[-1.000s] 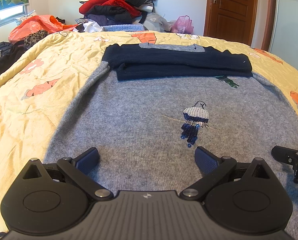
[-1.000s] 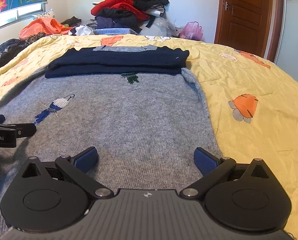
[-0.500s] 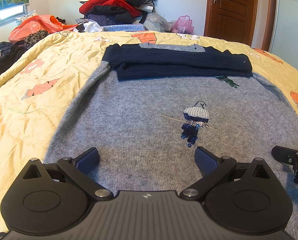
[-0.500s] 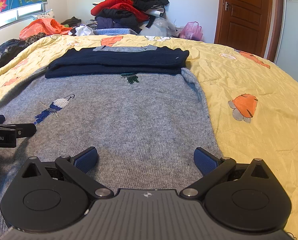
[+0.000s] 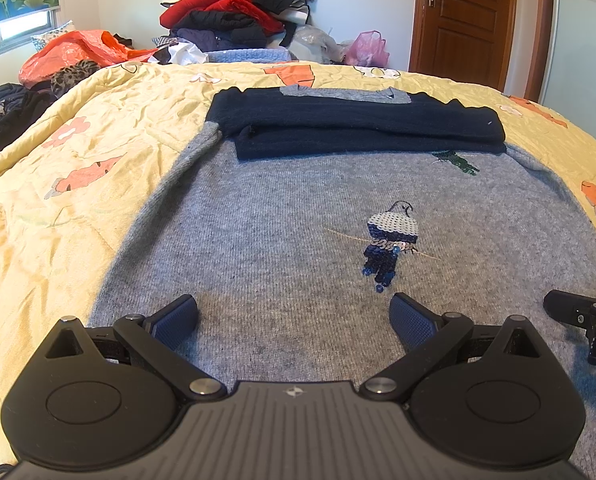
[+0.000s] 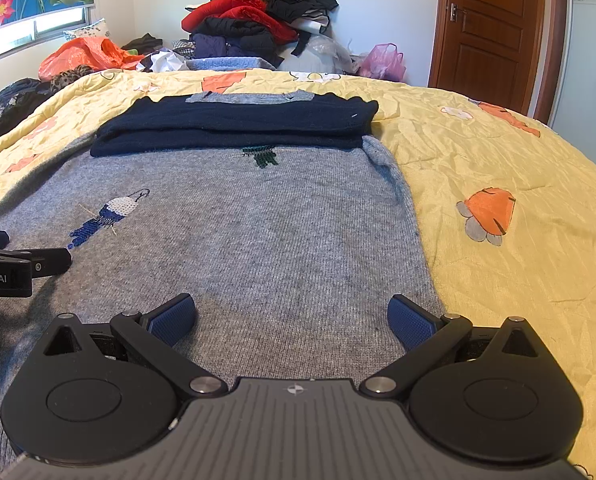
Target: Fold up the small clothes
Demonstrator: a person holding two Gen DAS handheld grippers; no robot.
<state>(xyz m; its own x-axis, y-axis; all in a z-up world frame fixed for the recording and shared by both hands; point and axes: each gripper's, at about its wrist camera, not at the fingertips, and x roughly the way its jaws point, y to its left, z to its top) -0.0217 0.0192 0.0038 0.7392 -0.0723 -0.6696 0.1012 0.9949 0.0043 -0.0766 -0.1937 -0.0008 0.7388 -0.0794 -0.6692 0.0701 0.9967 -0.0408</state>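
Observation:
A grey knit sweater (image 5: 282, 216) with a sequin bird (image 5: 391, 236) lies flat on the yellow bedspread (image 5: 58, 200). Its navy sleeves (image 5: 353, 128) are folded across the chest at the far end. It also shows in the right wrist view (image 6: 258, 220), sleeves (image 6: 234, 124) folded the same way. My left gripper (image 5: 294, 316) is open and empty, low over the sweater's near hem on the left side. My right gripper (image 6: 292, 316) is open and empty over the near hem on the right side, close to the sweater's right edge. Each gripper shows at the other view's edge.
A pile of red and black clothes (image 5: 234, 12) stands beyond the bed's far end, with an orange bag (image 5: 74, 52) at the left and a pink bag (image 5: 367, 48) by the wooden door (image 5: 461, 20). Dark clothes (image 5: 6, 112) lie off the bed's left side.

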